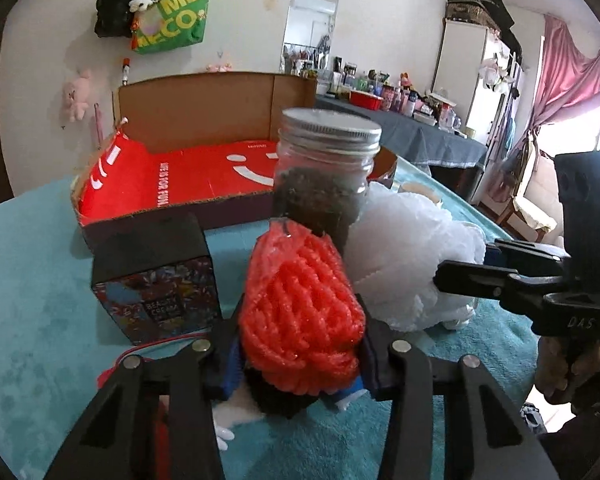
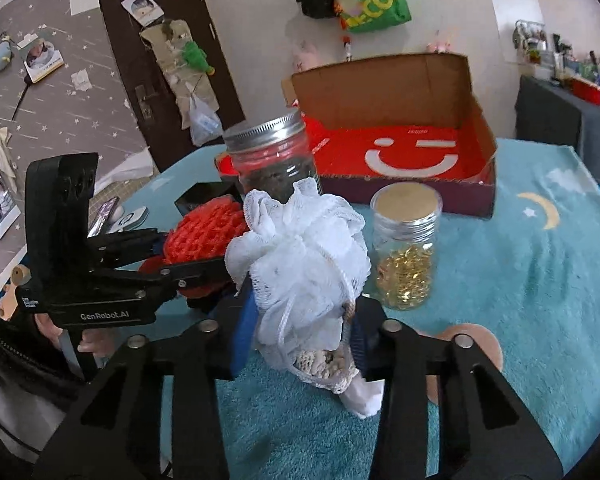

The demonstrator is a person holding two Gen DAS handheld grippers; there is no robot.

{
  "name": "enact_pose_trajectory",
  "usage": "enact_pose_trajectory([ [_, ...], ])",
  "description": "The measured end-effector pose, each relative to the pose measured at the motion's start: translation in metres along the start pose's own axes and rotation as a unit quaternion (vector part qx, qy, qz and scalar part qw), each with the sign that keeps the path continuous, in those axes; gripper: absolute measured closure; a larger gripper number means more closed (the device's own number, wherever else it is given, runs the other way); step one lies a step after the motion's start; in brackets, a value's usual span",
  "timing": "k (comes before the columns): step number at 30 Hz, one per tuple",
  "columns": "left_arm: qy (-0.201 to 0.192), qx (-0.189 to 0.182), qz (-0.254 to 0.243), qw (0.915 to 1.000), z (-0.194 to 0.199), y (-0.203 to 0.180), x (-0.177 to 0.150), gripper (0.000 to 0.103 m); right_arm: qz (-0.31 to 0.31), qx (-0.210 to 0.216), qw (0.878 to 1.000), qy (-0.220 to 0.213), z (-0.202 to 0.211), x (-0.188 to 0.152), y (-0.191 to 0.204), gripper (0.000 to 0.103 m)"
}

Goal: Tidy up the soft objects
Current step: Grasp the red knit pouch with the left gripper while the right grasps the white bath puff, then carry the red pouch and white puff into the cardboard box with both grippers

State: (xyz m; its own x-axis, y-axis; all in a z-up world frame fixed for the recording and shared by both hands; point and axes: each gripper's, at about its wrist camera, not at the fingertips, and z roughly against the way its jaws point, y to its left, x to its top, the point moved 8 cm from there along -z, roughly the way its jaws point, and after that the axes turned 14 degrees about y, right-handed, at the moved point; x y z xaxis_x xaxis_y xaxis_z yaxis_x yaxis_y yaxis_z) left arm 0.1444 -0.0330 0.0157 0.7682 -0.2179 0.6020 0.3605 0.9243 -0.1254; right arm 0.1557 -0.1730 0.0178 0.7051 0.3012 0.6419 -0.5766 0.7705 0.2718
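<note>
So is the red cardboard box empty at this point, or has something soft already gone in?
Empty as far as shown: the red box has its floor and smiley print bare. The orange puff and white puff sit outside it, between the fingers.

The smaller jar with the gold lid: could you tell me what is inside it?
The smaller jar holds small shiny gold pieces, heaped in its lower half; its upper half looks empty. What the pieces are is too small to tell.
</note>
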Motion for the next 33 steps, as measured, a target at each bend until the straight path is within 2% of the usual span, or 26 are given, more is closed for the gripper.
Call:
enact_pose_trajectory([
  [4,-0.01,-0.001,0.002,0.9999,0.012,0.003,0.002,0.055,0.0,-0.006,1.0,-0.023,0.012,-0.001,0.007,0.072],
  [12,-0.033,0.006,-0.001,0.9994,0.043,0.007,0.007,0.055,-0.008,-0.017,0.997,-0.079,0.047,0.004,0.015,0.073],
  [17,-0.048,0.015,0.002,0.9987,0.059,0.015,0.015,0.056,-0.007,-0.019,0.995,-0.099,0.065,0.01,0.016,0.073],
  [27,-0.064,0.036,-0.017,0.9972,0.072,0.042,0.069,0.056,0.031,-0.048,0.99,-0.128,0.092,0.064,0.011,0.073],
  [33,-0.043,0.025,-0.043,0.9978,0.062,0.054,0.107,0.056,0.06,-0.054,0.989,-0.12,0.089,0.107,0.004,0.073],
])
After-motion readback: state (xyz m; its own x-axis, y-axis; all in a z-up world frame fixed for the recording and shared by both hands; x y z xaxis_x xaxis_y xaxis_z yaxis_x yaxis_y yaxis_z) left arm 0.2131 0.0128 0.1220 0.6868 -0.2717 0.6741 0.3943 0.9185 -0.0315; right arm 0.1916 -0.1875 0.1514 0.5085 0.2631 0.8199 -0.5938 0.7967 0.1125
